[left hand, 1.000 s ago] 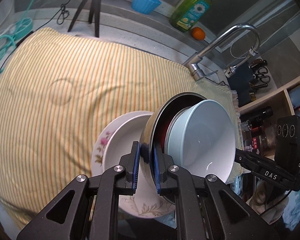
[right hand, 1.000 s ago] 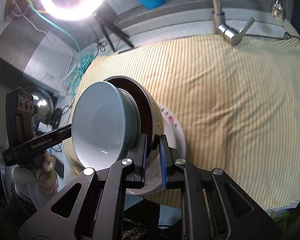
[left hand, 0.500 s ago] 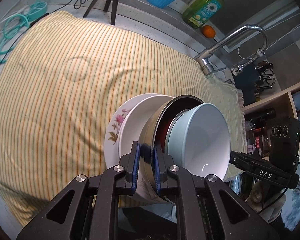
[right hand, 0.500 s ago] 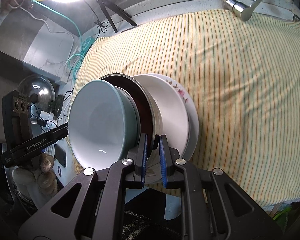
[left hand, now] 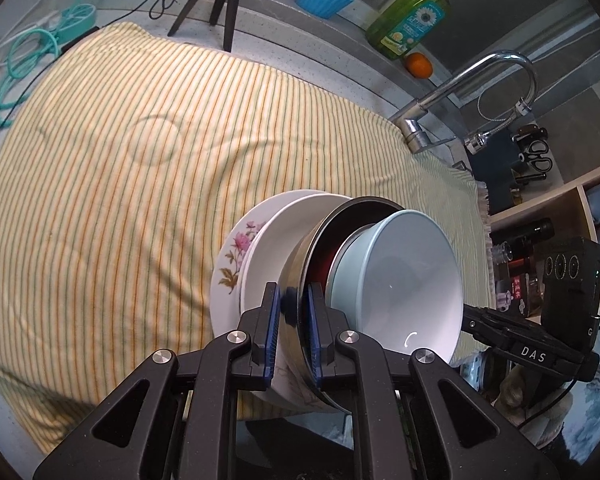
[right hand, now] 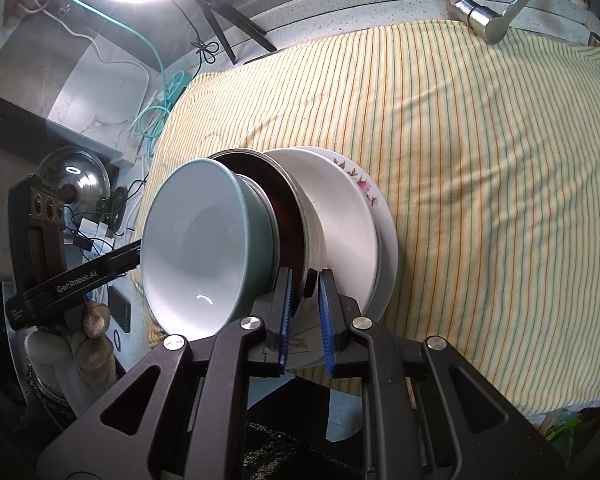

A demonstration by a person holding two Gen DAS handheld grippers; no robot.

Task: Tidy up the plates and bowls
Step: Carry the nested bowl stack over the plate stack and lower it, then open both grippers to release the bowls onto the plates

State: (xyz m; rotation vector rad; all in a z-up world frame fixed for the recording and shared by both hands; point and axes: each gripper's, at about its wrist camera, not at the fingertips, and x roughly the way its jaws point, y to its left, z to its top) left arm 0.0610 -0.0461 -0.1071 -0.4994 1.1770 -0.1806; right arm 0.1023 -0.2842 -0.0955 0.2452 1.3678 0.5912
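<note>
Stretching across the counter is a yellow striped cloth, and at its near edge sits the stack: a floral-rimmed white plate lowest, a plain white plate on it, then a steel bowl with a dark red inside cradling a pale blue ceramic bowl. The left gripper pinches the steel bowl's rim between blue pads. Over on the other side, the right gripper clamps that same rim, jaws pressed close on it.
</note>
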